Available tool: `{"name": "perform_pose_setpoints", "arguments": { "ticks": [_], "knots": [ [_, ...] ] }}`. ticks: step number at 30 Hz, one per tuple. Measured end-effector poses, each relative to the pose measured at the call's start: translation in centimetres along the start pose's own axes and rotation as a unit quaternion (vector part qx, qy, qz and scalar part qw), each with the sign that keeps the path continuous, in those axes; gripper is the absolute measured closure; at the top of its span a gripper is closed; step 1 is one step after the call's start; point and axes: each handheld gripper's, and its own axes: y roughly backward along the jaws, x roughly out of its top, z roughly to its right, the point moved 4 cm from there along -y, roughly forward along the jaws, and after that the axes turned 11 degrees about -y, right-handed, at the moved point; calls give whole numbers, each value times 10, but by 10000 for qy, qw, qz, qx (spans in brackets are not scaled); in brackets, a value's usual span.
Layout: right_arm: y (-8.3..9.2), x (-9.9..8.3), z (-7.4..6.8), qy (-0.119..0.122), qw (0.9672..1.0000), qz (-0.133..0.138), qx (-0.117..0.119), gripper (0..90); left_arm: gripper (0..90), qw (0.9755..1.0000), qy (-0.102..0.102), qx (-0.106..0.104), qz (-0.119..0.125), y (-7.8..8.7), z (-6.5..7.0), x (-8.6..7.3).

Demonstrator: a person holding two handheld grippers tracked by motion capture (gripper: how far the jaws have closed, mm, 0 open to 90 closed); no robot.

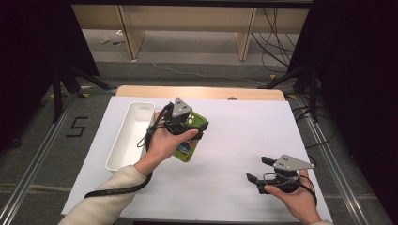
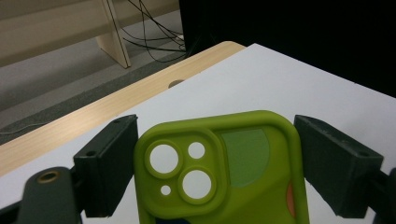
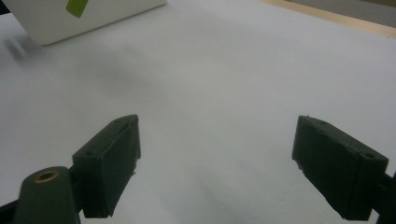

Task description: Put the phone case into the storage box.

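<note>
A black "5" [image 1: 76, 126] is marked on the grey floor left of the table; no brand or other writing is legible. The lime-green soft phone case [image 2: 224, 172] has a raised camera block with round cut-outs, a paler green patch and an orange spot at its edge. It sits between the jaws of the left gripper [image 2: 219, 163], both pads pressing its sides, held over the white sheet [image 1: 244, 140] just right of the white oblong plastic tray [image 1: 123, 140]. The right gripper [image 3: 219, 163] stands wide open, holding nothing, low over the sheet.
</note>
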Motion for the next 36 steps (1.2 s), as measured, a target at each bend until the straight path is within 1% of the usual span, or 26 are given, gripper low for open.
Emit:
{"name": "perform_pose_setpoints", "arguments": {
  "ticks": [35, 36],
  "knots": [
    [0, 0, 0, 3, 10000, -2, 6, 163, 163, 9997, 87, 201, 122, 14, -15, 3],
    [0, 0, 0, -3, 10000, -6, 7, 163, 164, 9997, 65, 211, 120, 15, -16, 3]
  ]
}}
